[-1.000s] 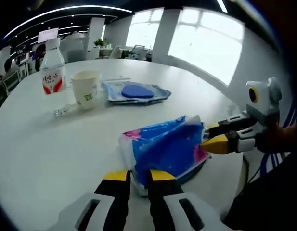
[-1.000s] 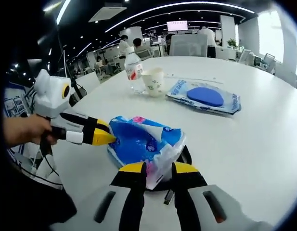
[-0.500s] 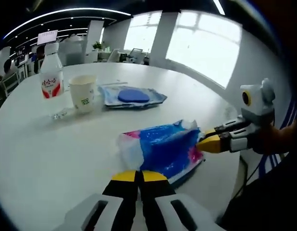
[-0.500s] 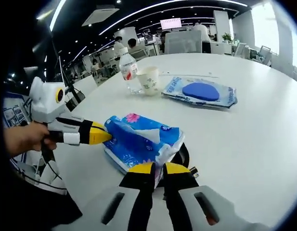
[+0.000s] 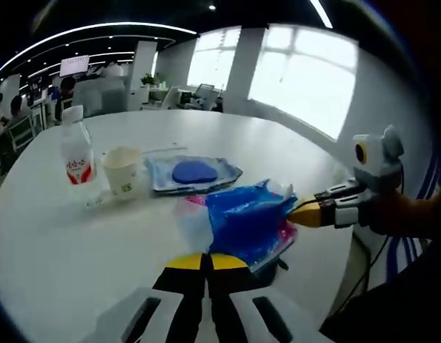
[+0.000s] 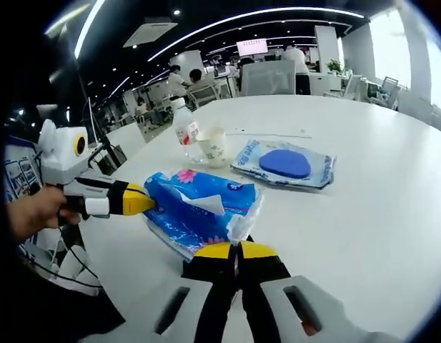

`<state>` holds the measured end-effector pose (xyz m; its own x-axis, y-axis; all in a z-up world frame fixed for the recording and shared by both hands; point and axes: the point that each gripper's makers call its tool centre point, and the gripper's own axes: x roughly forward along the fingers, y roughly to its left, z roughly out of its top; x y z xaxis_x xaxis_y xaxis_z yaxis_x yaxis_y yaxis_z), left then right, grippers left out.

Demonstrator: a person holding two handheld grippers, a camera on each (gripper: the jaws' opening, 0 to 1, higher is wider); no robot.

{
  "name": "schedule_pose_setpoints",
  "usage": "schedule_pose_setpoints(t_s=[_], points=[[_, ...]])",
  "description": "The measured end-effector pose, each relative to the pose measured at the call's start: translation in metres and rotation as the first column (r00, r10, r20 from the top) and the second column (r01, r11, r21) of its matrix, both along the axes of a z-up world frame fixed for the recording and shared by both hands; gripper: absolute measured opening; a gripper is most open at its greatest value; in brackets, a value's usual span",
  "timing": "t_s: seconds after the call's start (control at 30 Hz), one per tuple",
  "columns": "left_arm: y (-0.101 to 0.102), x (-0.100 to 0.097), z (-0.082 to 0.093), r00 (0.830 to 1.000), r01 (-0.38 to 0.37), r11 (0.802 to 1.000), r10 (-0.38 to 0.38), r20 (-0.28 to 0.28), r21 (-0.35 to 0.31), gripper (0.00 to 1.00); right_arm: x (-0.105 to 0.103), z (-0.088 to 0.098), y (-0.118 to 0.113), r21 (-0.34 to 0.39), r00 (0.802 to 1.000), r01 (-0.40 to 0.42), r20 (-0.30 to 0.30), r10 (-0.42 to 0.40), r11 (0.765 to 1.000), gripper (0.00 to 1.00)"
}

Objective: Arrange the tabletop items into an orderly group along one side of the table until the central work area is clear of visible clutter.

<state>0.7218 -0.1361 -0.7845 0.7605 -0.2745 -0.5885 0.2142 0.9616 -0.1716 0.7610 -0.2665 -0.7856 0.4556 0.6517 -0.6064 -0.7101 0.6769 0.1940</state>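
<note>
Left gripper view showed both grippers, left (image 5: 207, 261) and right (image 5: 297, 212), clamped on opposite ends of the pack (image 5: 243, 225), whose thin wrapper could tear if they pulled apart.

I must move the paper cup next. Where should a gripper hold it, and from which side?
Grip the paper cup by its upper wall, jaws across the open rim, from the near side. It stands upright; the water bottle is close on one side, the flat blue packet on the other.

A crinkled blue plastic tissue pack with pink corners (image 5: 241, 225) (image 6: 199, 207) is held lifted off the round white table (image 5: 77, 243) (image 6: 377, 214), pinched at opposite ends, white tissue protruding from its top.
</note>
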Motion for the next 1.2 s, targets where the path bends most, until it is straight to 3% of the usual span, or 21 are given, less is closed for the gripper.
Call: schedule_pose_setpoints(t_s=[0.83,1.2], points=[[-0.055,0.075,0.057,0.994,0.079,0.997,-0.080,0.074,0.021,0.00,0.071,0.045,-0.056,0.019,0.988,0.129,0.087,-0.130,0.991,0.00],[-0.076,0.111,0.060,0.991,0.108,0.994,-0.108,0.082,0.011,0.00,0.101,0.056,-0.079,-0.004,0.982,0.157,0.109,-0.156,0.988,0.00]])
